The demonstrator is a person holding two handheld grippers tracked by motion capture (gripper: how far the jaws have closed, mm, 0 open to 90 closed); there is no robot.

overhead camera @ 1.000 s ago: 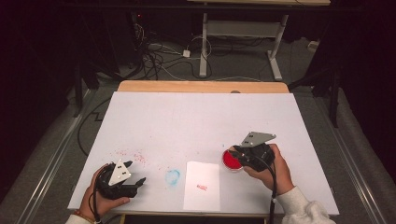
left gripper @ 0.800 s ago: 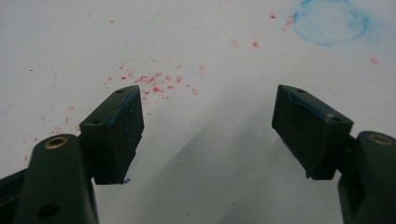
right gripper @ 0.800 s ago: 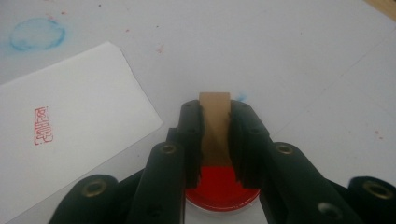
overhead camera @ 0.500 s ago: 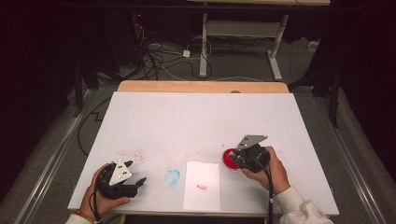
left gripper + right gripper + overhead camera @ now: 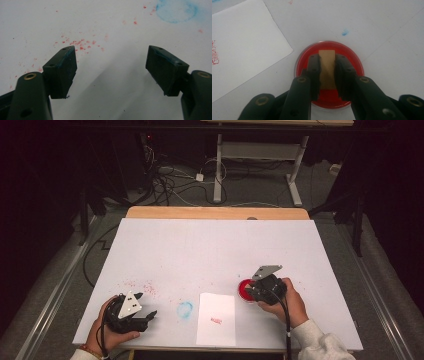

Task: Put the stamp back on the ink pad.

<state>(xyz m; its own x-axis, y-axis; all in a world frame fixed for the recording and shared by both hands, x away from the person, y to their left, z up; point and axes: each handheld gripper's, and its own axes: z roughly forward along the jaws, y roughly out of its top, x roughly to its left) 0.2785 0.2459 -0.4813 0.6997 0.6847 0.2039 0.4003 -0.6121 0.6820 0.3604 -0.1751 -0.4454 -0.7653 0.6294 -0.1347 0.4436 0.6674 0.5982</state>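
Lowered since the earlier frame, the right hand-held gripper point(image 5: 327, 75) clamps a stamp point(image 5: 327, 71) on the ink pad point(image 5: 354, 65). Inking looks underway; next, lift and press it on the paper point(image 5: 216, 317). Left hand-held gripper point(image 5: 110, 70) idles open.

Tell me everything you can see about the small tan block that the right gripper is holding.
The tan block is a small oblong stamp, plain and matte, looking like wood or stone. It is clamped between the two black jaws of the right gripper, which press on its long sides. It points away from the camera, over the round red ink pad, its far end sticking out past the jaw tips. Whether its face touches the ink cannot be told.
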